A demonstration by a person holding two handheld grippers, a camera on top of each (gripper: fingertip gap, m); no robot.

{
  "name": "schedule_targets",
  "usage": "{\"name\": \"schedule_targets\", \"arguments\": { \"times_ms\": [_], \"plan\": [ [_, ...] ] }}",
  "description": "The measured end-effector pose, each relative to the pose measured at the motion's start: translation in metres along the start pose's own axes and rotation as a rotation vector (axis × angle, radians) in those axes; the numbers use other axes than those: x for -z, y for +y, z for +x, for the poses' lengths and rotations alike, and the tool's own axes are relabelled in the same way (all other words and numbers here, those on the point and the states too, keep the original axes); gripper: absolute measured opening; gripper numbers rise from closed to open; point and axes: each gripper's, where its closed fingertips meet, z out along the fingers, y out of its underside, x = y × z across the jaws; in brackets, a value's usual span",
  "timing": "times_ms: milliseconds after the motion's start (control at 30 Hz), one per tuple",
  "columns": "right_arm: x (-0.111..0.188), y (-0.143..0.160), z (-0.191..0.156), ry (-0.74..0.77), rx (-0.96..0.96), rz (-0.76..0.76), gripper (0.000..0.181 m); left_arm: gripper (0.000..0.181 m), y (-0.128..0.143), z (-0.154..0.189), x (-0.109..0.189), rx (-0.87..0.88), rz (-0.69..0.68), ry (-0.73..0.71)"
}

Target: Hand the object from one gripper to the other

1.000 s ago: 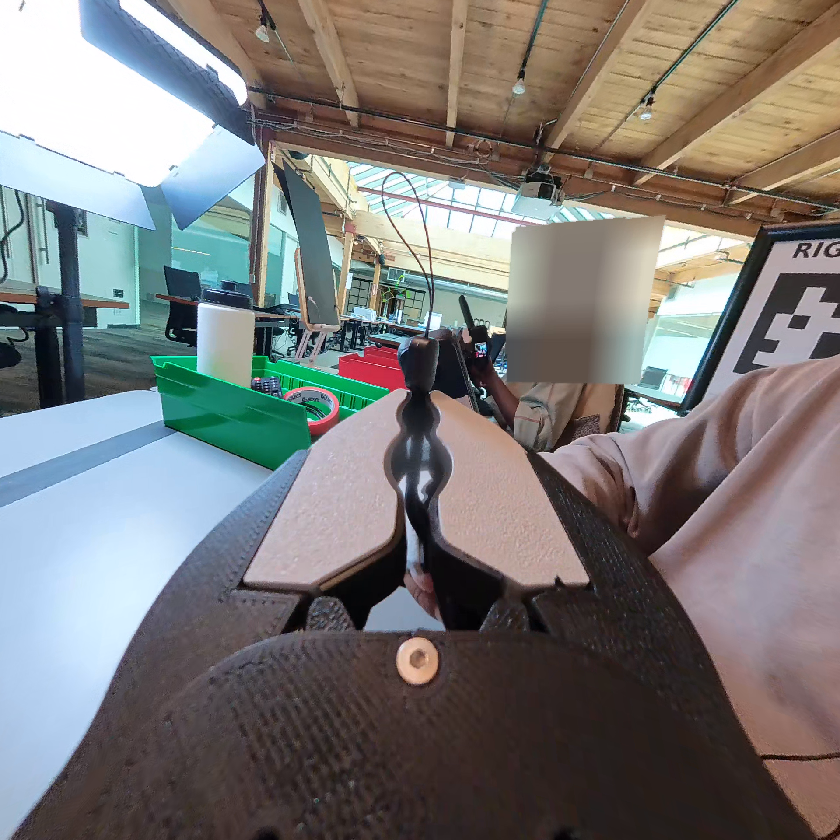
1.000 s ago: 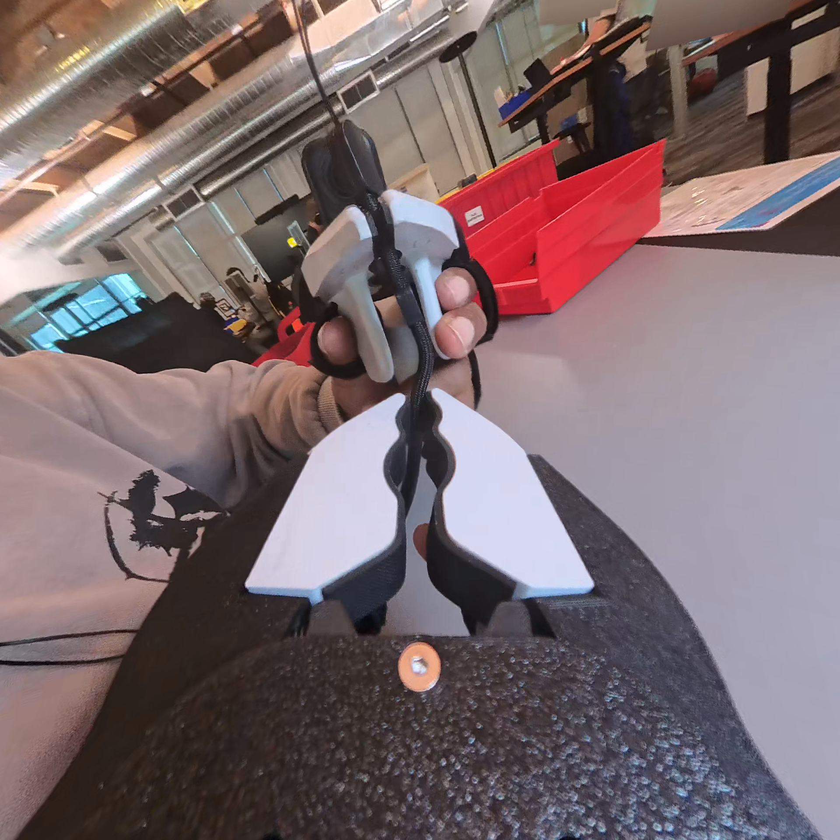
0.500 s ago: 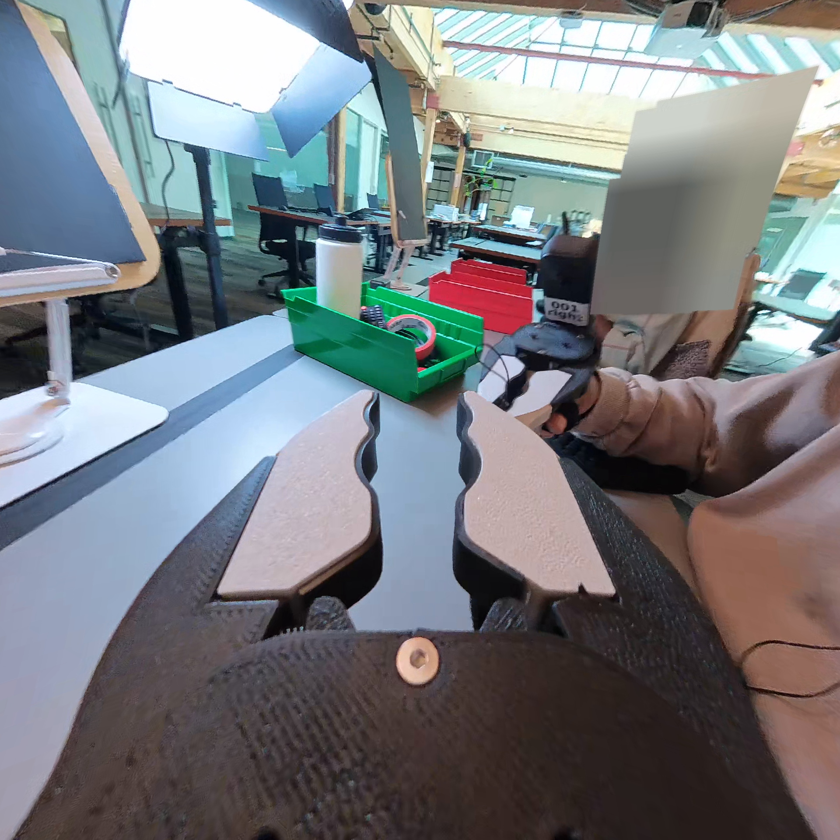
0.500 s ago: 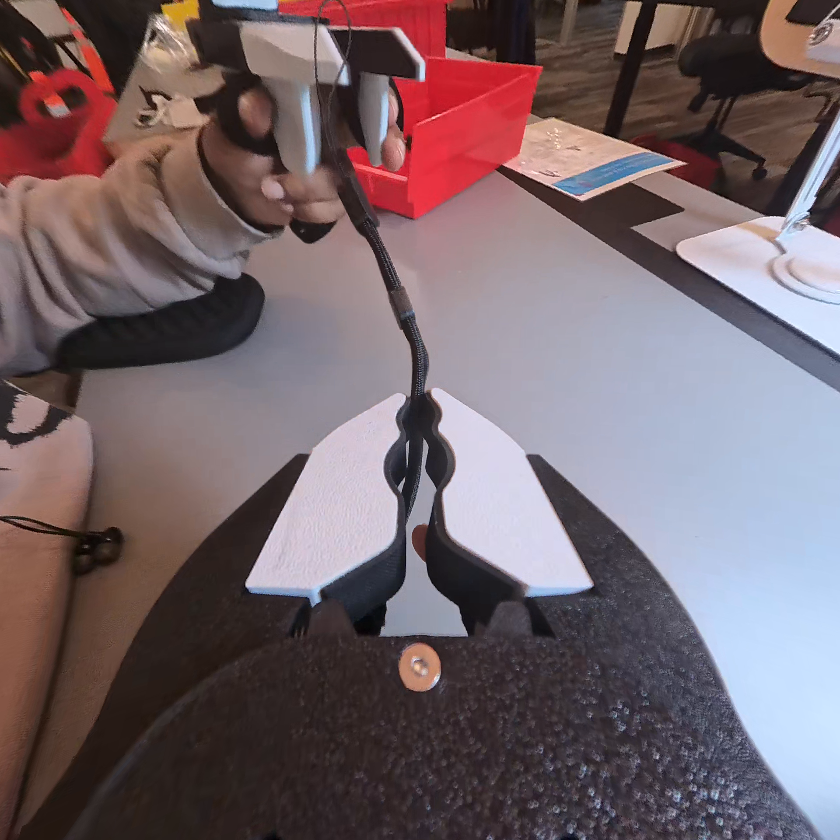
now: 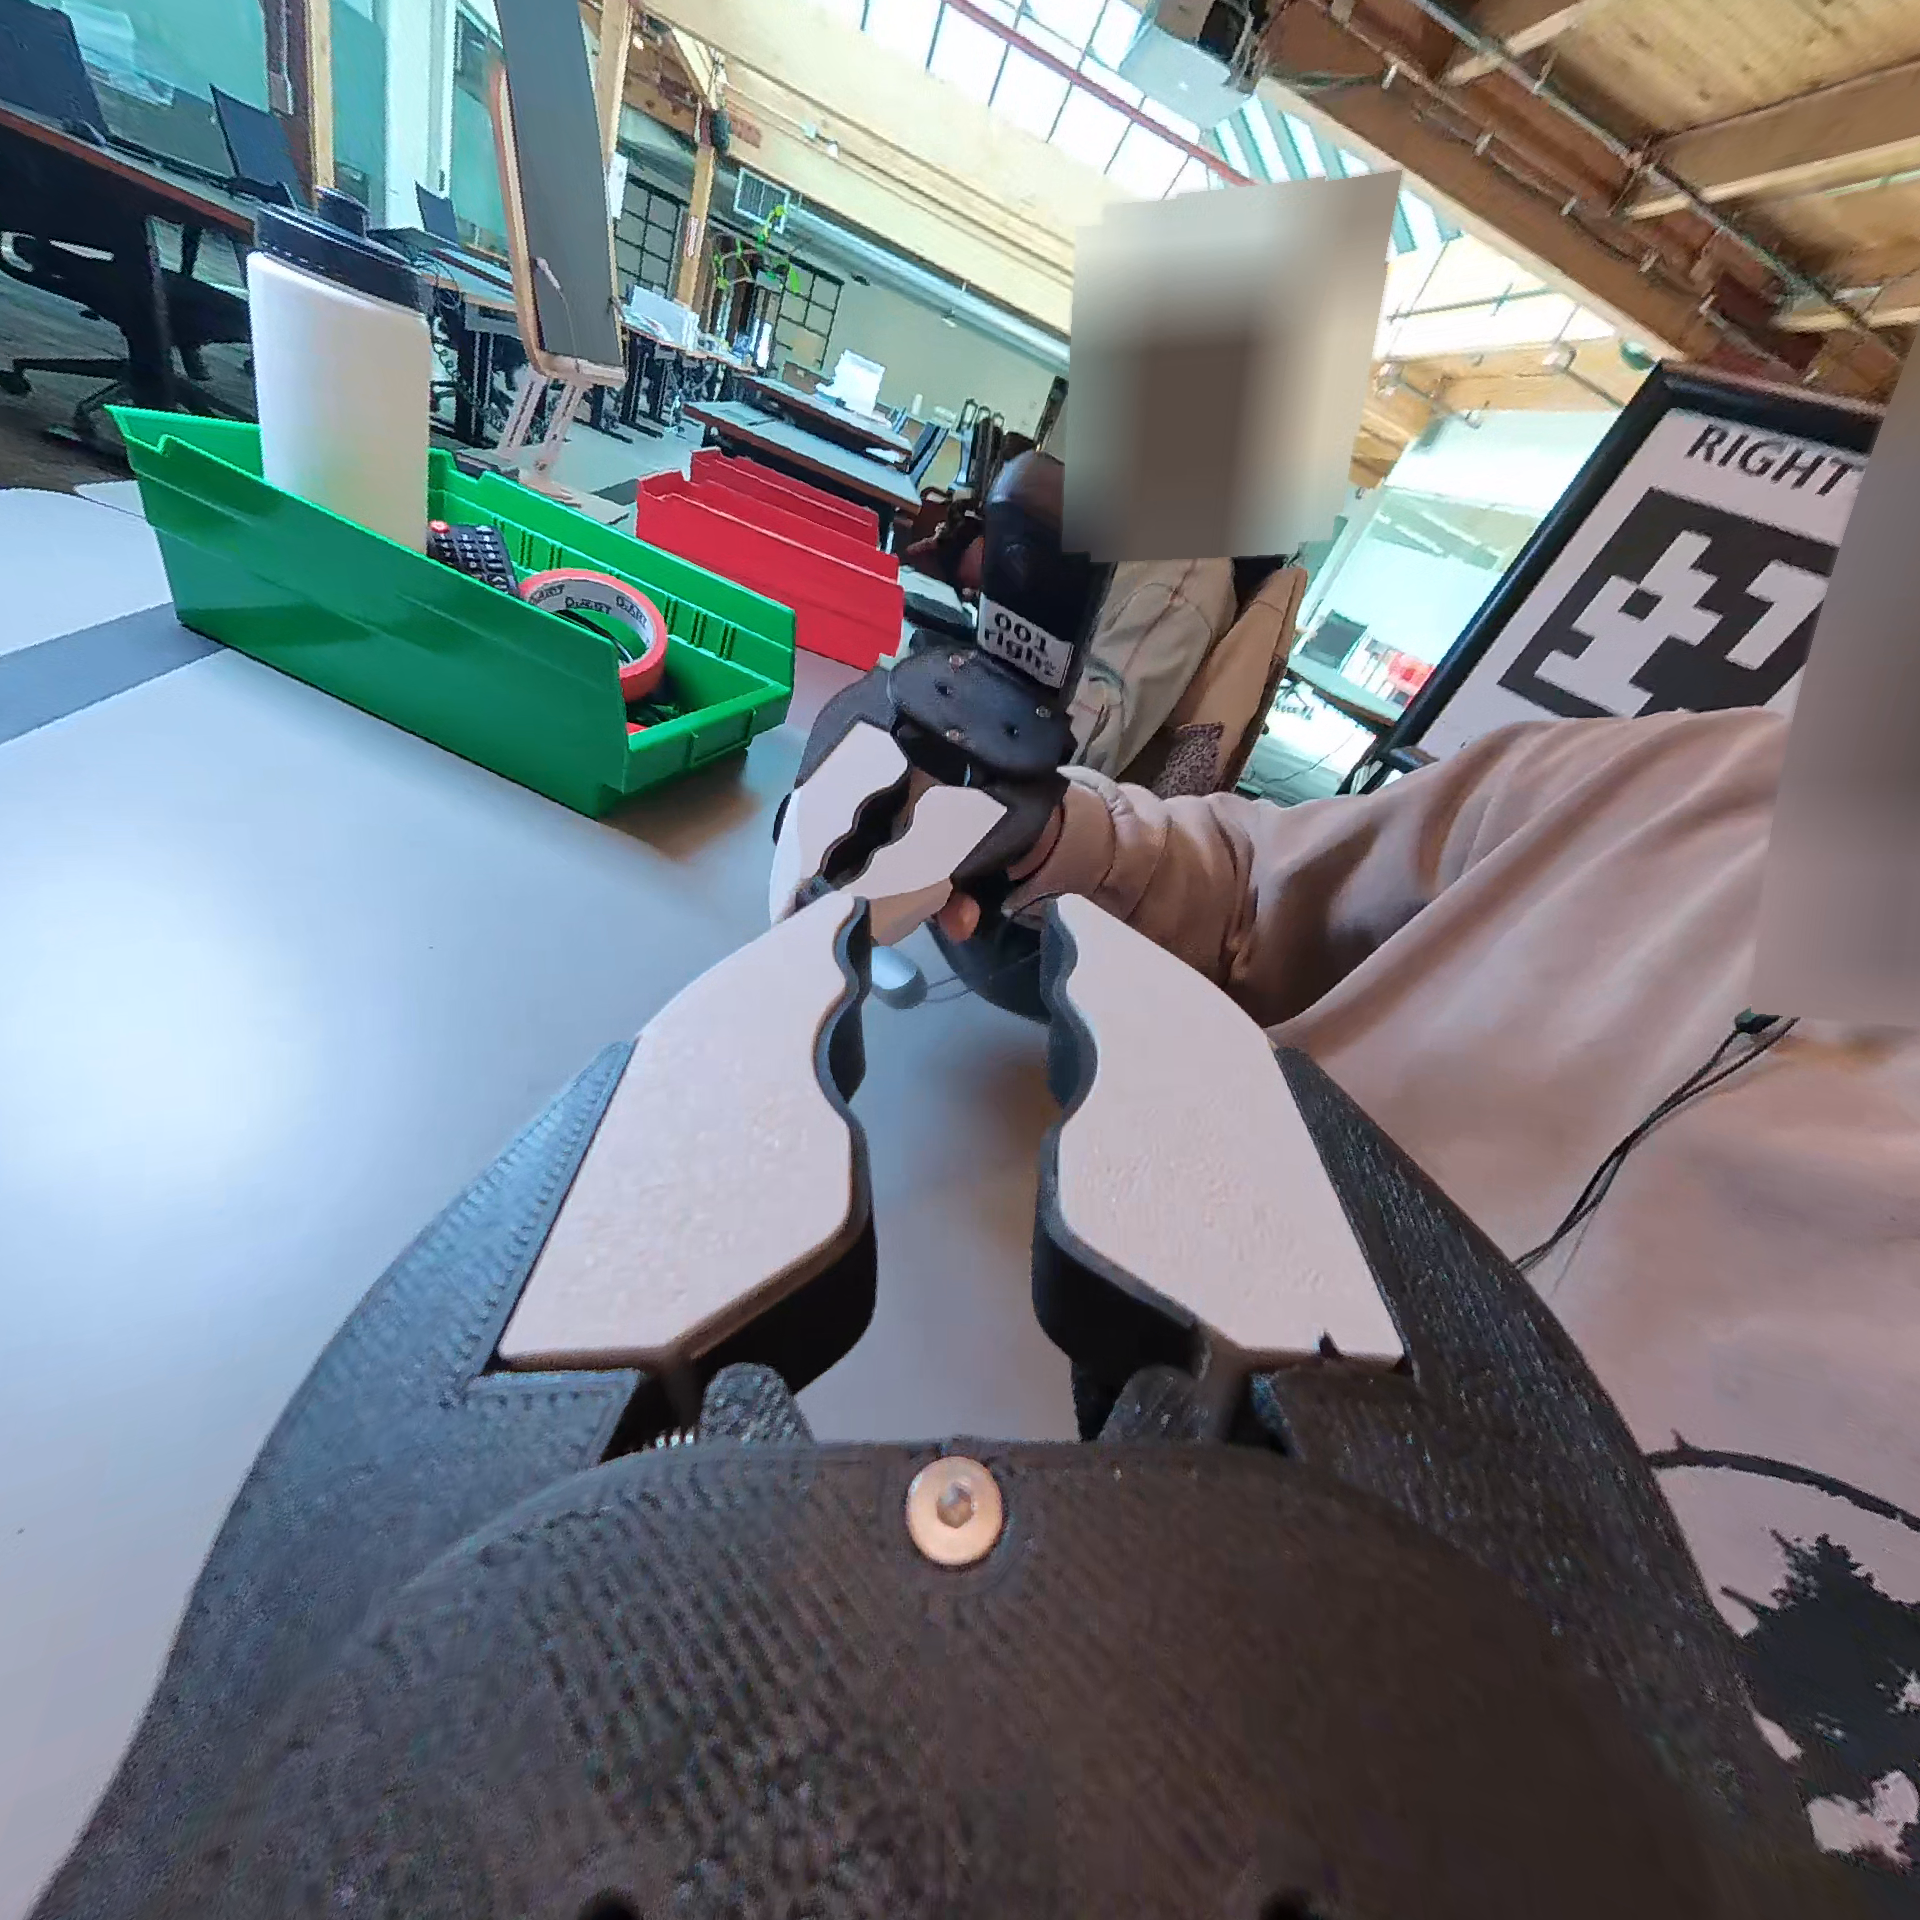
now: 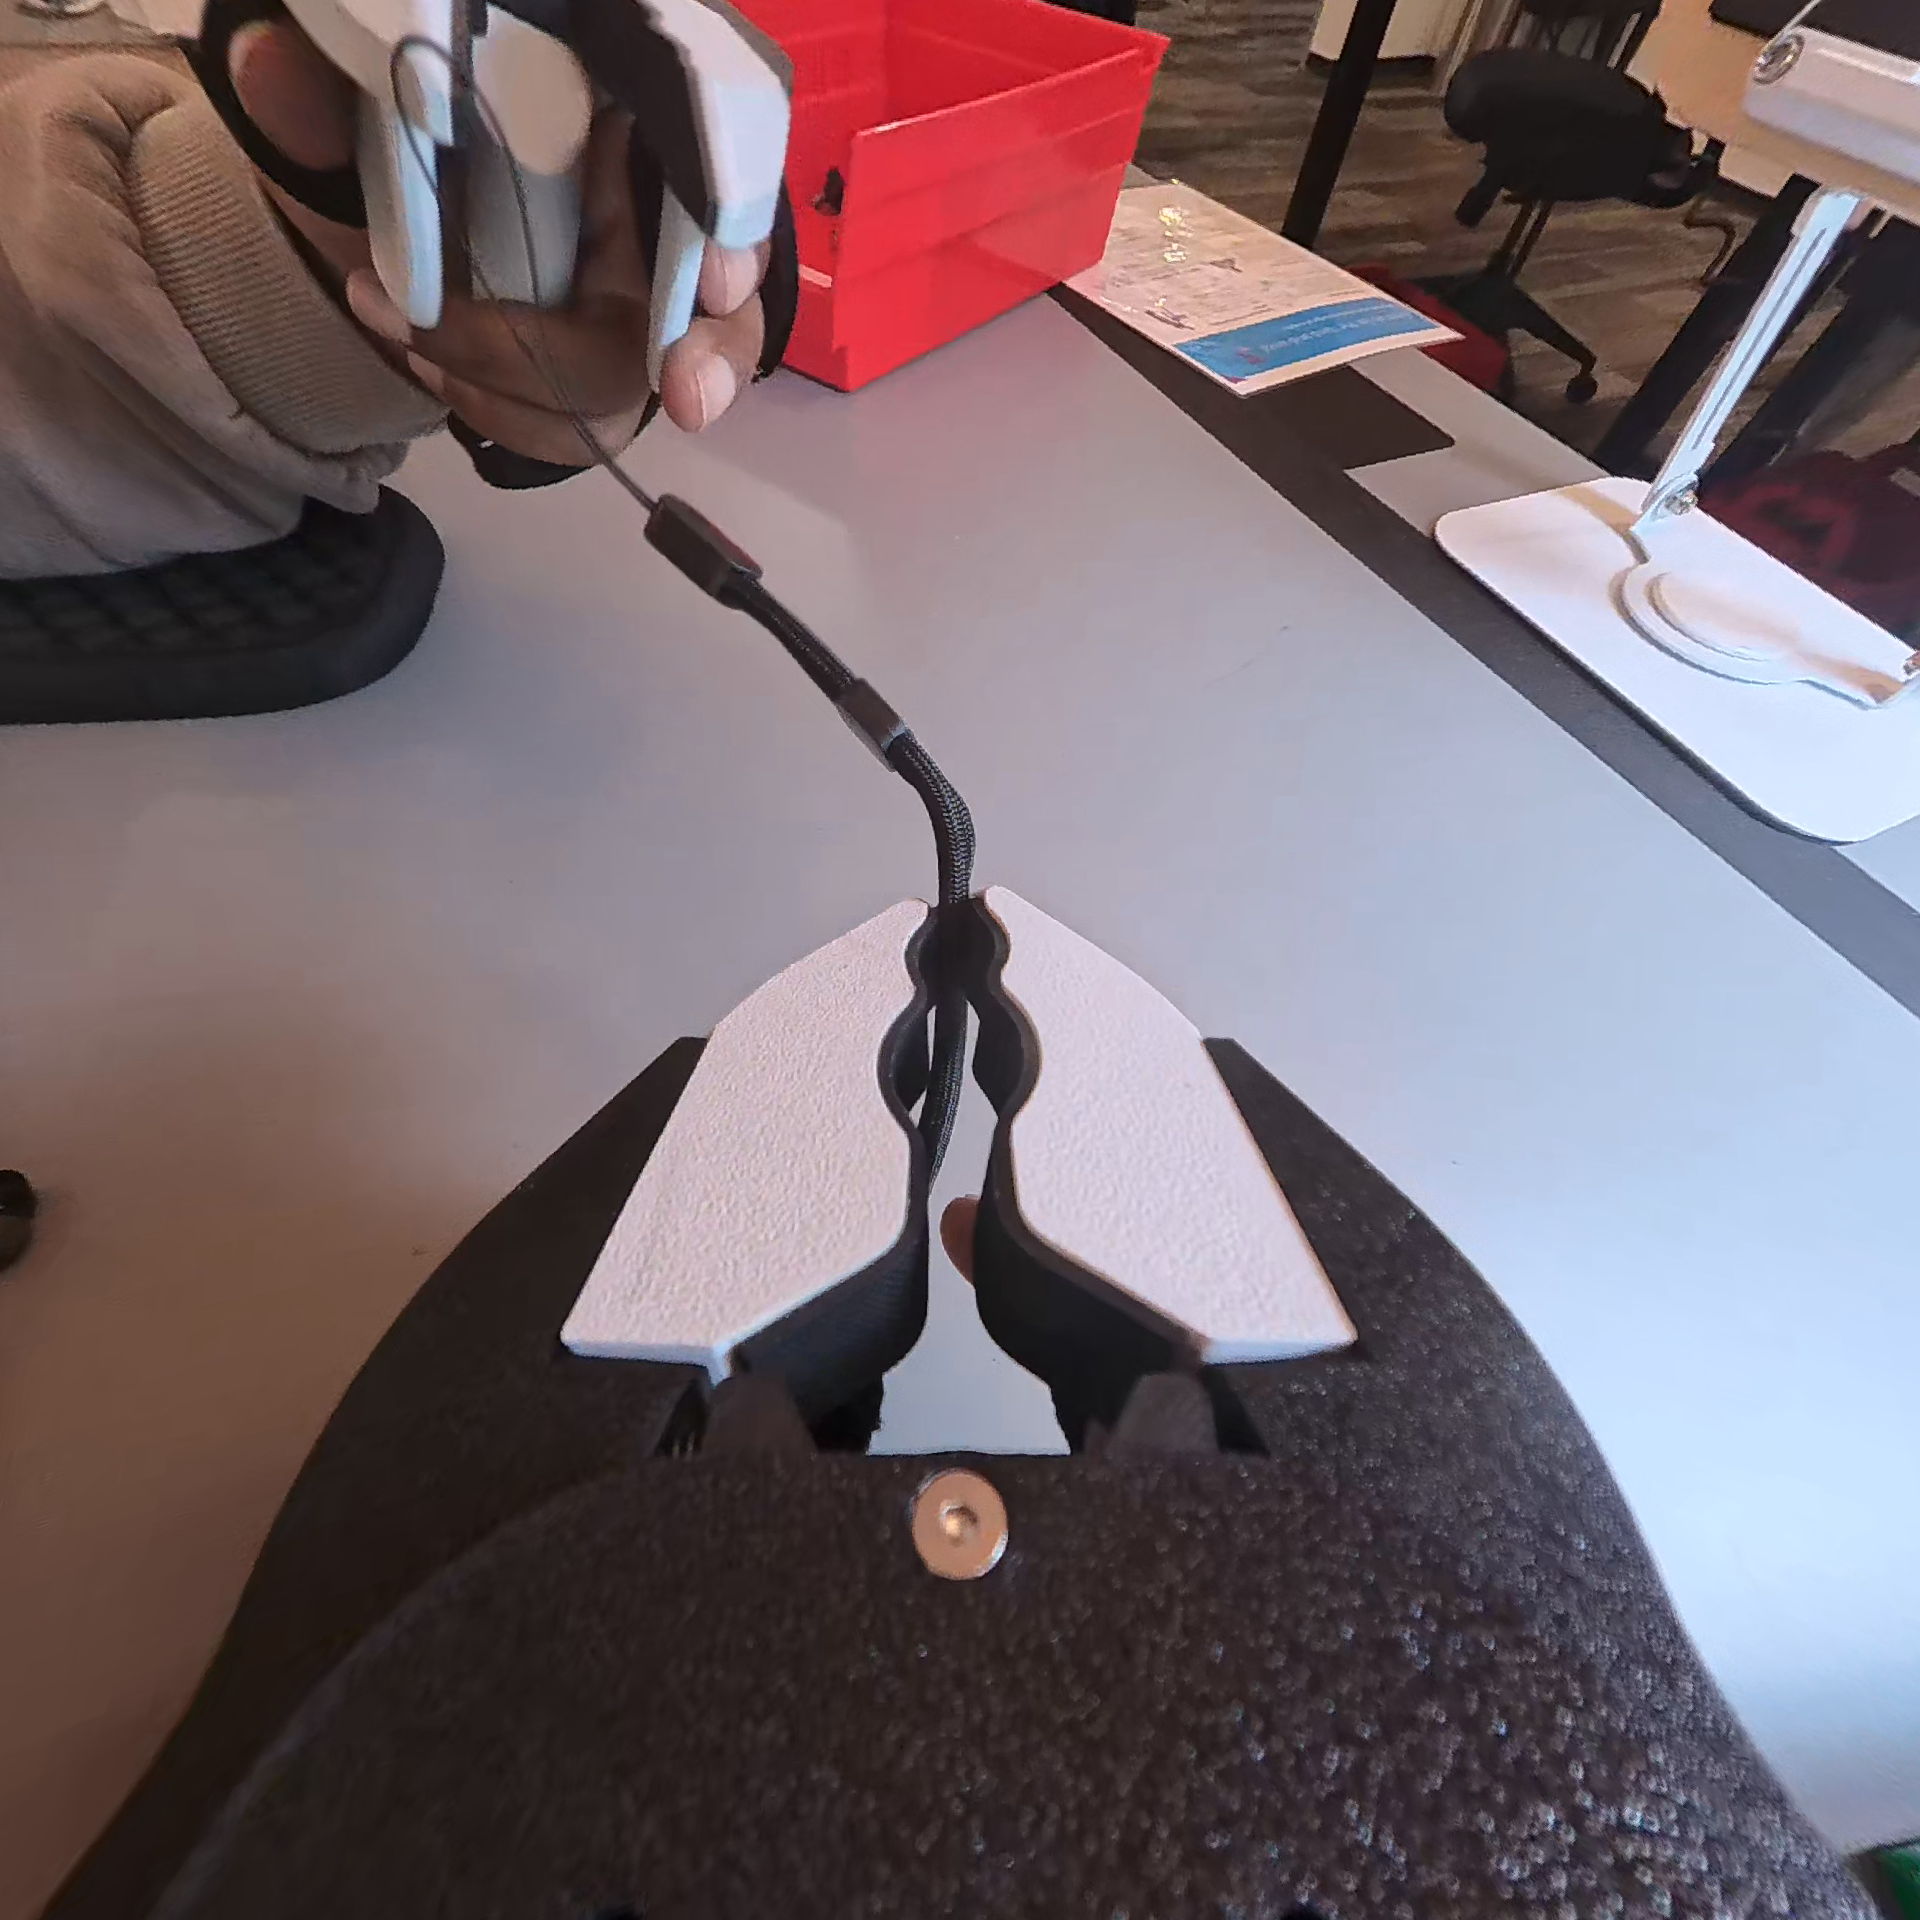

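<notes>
The object is a black braided cord (image 6: 940, 831) with a small connector (image 6: 707, 551) and a thin string end. My right gripper (image 6: 956, 902) is shut on it above the grey table (image 6: 1247, 831), and the cord curves up and left out of its tips. The thin string runs up across my left gripper (image 6: 561, 156), held by a hand at the top left; I cannot tell if it touches. In the left wrist view my left gripper (image 5: 956, 925) is open and empty. The right gripper (image 5: 831, 883) is just beyond its tips, fingers together.
A green bin (image 5: 416, 644) at the back left holds a white bottle (image 5: 338, 416) and a red tape roll (image 5: 613, 623). Red bins (image 6: 966, 187) stand behind. A white stand base (image 6: 1662, 644), a paper sheet (image 6: 1268, 301) and a black pad (image 6: 208, 634) lie on the table. The gap from one gripper's tips to the other's is roughly 12 cm. The white stand base (image 6: 1662, 644) is about 40 cm from both grippers' fingertips.
A second ago both grippers were shut on the cord, close together. My left gripper has opened and let go, and the two have drawn apart. The cord stays in my right gripper.
</notes>
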Motion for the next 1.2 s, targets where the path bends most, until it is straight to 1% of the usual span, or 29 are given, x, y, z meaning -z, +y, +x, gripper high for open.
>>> {"name": "schedule_targets", "arguments": {
  "times_ms": [67,167,300,433,633,733,933,1100,1133,1200],
  "plan": [
    [0.001,0.0,0.002,0.002,-0.008,0.002,0.003,0.031,0.005,0.001,-0.002,-0.033,-0.031,-0.008],
    [0.001,0.001,0.003,0.005,-0.01,0.001,0.003,0.03,0.009,0.011,-0.006,-0.069,-0.064,0.032],
    [0.003,-0.001,0.006,-0.003,-0.036,0.014,0.003,0.031,0.013,0.015,-0.004,-0.128,-0.1,0.035],
    [0.005,-0.002,0.007,-0.011,-0.061,0.022,0.003,0.032,0.019,0.013,-0.004,-0.19,-0.14,0.005],
    [0.005,0.003,0.014,0.038,-0.021,-0.008,0.003,0.038,0.029,0.011,-0.007,-0.238,-0.216,-0.035],
    [0.004,0.004,0.015,0.043,-0.02,-0.014,0.003,0.038,0.036,0.004,-0.007,-0.291,-0.277,-0.097],
    [0.003,0.01,0.02,0.078,0.004,-0.045,0.003,0.037,0.063,-0.016,-0.008,-0.426,-0.507,-0.263],
    [0.0,0.016,0.022,0.121,0.06,-0.084,0.003,0.035,0.077,-0.024,-0.011,-0.513,-0.641,-0.363],
    [0.0,0.017,0.023,0.126,0.066,-0.089,0.003,0.033,0.078,-0.025,-0.011,-0.528,-0.652,-0.376],
    [-0.001,0.018,0.023,0.133,0.074,-0.098,0.003,0.018,0.077,-0.025,-0.013,-0.545,-0.647,-0.383]
  ]
}}
